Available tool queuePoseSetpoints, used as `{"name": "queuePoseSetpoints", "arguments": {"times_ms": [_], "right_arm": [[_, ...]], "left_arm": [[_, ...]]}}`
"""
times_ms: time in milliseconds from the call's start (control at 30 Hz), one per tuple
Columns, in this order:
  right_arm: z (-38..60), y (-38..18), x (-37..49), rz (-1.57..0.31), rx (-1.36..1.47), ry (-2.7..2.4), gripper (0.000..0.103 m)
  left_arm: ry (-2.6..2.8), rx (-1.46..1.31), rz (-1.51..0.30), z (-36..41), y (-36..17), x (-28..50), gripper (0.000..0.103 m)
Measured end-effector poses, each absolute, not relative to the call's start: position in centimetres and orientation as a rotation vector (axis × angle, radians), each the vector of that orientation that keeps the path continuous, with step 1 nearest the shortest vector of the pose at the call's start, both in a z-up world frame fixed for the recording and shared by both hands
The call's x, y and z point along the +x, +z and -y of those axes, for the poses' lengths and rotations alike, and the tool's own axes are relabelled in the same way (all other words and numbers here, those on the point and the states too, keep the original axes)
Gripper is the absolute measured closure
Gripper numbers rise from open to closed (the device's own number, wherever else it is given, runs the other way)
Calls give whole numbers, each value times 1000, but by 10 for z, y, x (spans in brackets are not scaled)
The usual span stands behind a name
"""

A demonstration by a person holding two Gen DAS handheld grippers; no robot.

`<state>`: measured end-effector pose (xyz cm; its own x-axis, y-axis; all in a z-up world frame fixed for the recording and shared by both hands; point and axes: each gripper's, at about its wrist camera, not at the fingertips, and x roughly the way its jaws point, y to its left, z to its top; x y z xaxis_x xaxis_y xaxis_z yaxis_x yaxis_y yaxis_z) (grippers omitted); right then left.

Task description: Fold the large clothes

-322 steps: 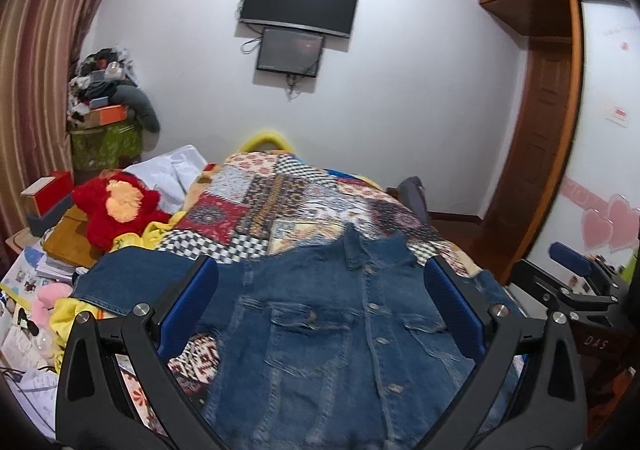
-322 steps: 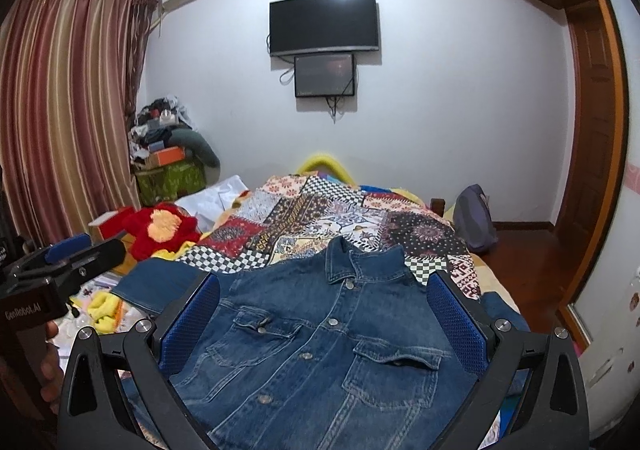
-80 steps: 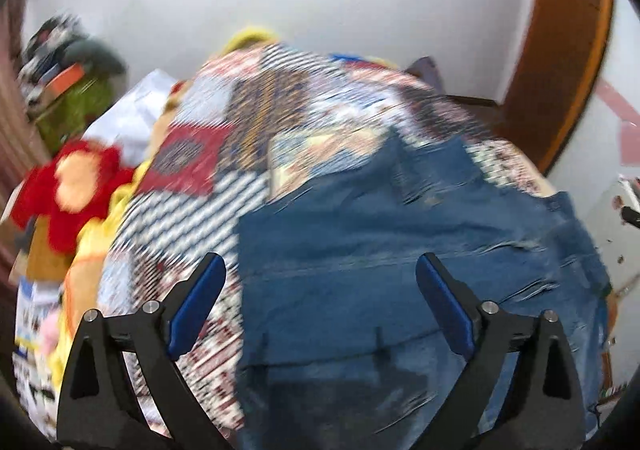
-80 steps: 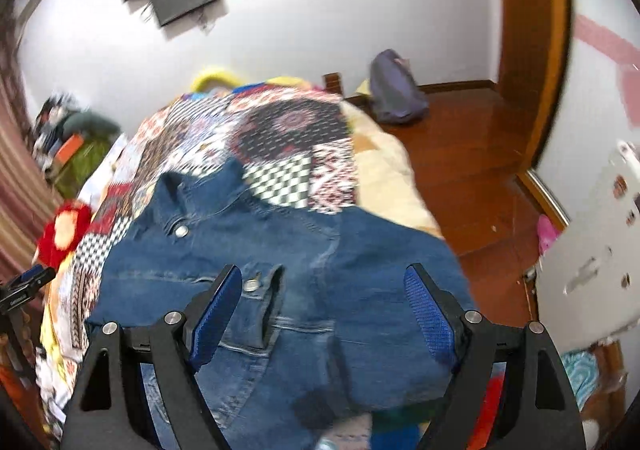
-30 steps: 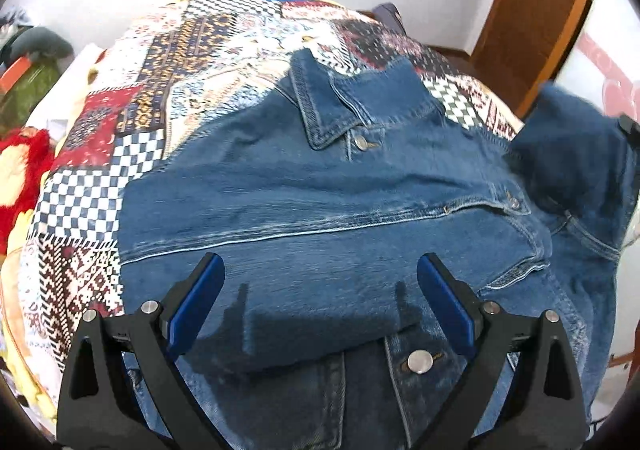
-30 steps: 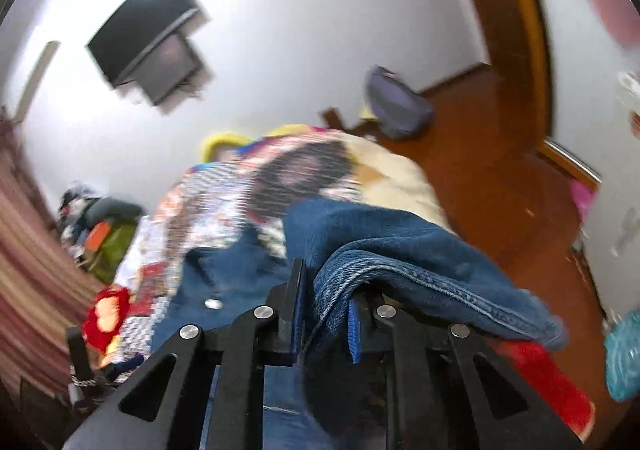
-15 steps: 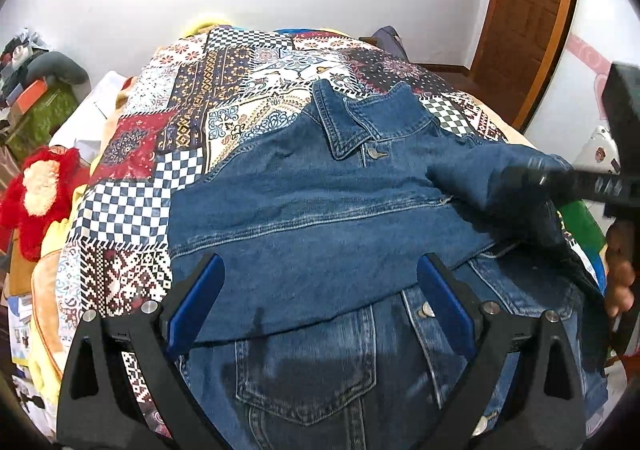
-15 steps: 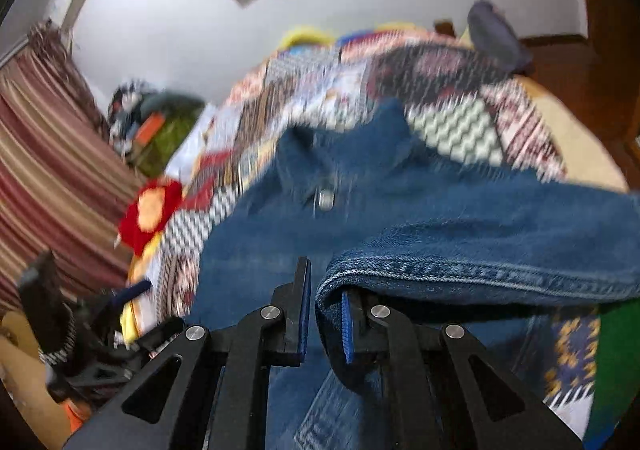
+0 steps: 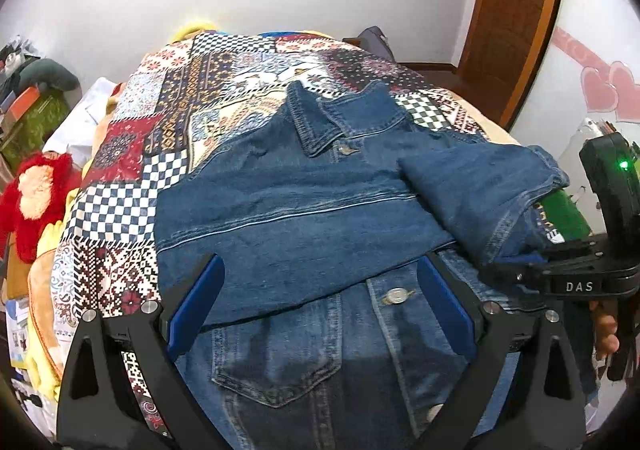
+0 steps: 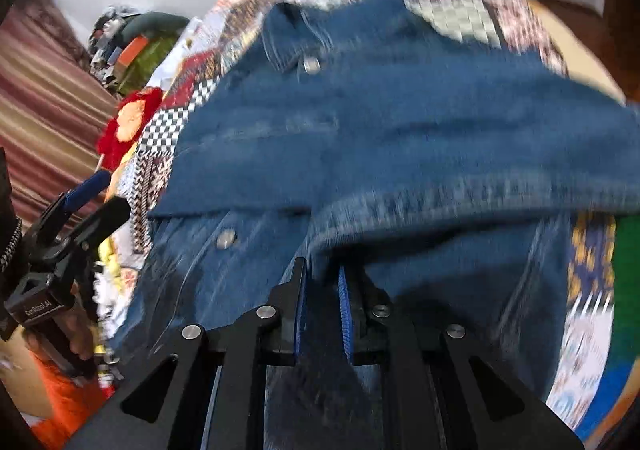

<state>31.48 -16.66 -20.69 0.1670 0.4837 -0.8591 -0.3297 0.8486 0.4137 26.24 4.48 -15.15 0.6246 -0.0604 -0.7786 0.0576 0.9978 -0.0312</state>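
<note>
Right wrist view: right gripper (image 10: 322, 282) clamps denim jacket (image 9: 304, 217) sleeve (image 9: 480, 189). Left gripper (image 9: 320, 302) hangs wide open above jacket front, gripping nothing.

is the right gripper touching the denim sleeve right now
Touching. In the right wrist view the right gripper has its blue pads closed on the cuff edge of the denim sleeve, with cloth pinched between them.
</note>
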Motion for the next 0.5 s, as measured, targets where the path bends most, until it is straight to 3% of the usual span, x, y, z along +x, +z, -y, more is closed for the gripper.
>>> {"name": "queuePoseSetpoints", "arguments": {"times_ms": [167, 500], "right_arm": [[193, -193, 307, -1272, 228, 593, 92], [286, -120, 306, -976, 264, 402, 92]], "left_arm": [[-101, 43, -874, -19, -138, 264, 5], [-215, 175, -801, 58, -105, 284, 1]]}}
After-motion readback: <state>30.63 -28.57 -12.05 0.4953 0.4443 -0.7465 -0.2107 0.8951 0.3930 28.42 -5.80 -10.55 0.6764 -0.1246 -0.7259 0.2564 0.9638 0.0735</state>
